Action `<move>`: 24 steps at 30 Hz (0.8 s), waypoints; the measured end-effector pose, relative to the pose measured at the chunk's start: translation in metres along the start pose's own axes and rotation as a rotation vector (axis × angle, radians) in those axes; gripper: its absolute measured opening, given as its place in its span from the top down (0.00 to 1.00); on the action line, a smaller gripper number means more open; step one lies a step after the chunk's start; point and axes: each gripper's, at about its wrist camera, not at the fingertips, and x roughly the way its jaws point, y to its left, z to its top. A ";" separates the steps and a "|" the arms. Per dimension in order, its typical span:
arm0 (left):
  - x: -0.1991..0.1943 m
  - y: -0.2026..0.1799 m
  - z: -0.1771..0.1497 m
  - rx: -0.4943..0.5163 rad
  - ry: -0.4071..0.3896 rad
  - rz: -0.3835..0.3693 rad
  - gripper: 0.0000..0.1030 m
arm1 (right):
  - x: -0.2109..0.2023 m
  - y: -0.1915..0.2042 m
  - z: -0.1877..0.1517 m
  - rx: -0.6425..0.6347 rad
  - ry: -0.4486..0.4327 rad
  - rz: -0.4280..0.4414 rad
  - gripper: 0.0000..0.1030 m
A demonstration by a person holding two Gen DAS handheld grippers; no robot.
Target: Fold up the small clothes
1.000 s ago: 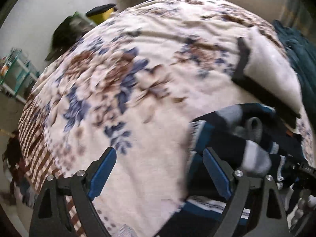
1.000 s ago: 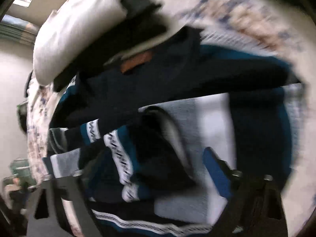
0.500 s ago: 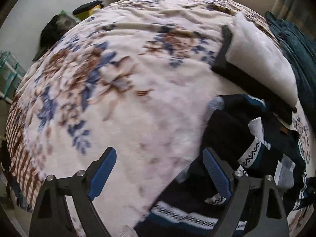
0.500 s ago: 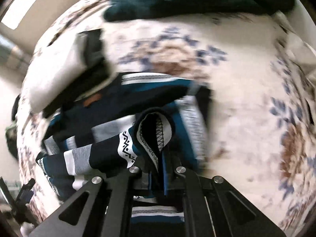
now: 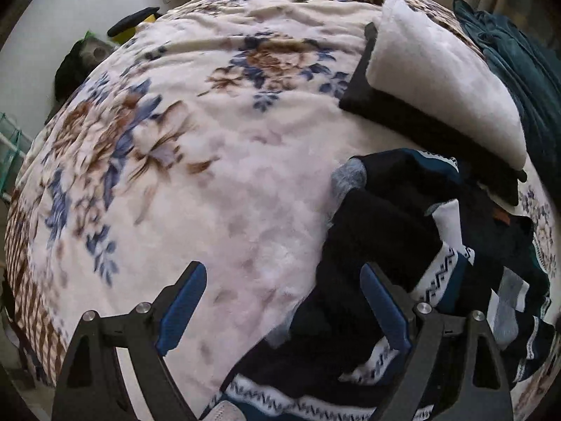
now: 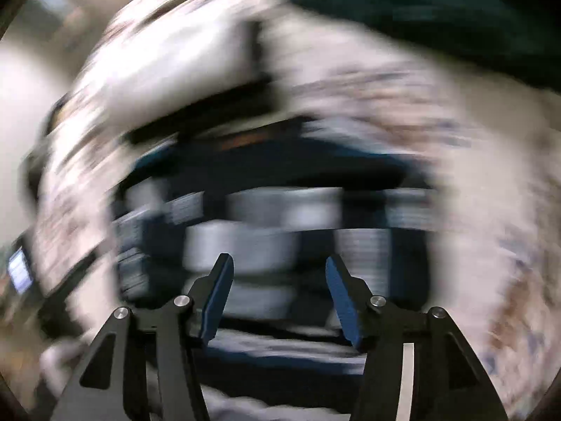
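A small navy, grey and white patterned sweater (image 5: 403,256) lies crumpled on the floral blanket (image 5: 210,161) at the lower right of the left wrist view. My left gripper (image 5: 280,280) is open and empty, its right finger (image 5: 382,301) at the sweater's left edge. In the right wrist view, heavily blurred, the sweater (image 6: 280,217) spreads ahead of my right gripper (image 6: 278,273), which is open and holds nothing.
A folded white and black garment (image 5: 431,80) lies beyond the sweater. A dark teal cloth (image 5: 519,70) is heaped at the far right. A yellow bin with a black lid (image 5: 136,24) and a teal rack (image 5: 10,147) stand beside the bed.
My right gripper was shut on a sweater cuff half a second ago; now it is open and has let go, moving fast. The left gripper shifted slightly along the blanket.
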 end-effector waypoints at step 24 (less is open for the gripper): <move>0.042 0.048 -0.023 -0.101 0.109 -0.017 0.13 | 0.129 0.145 0.089 -0.456 0.264 0.064 0.61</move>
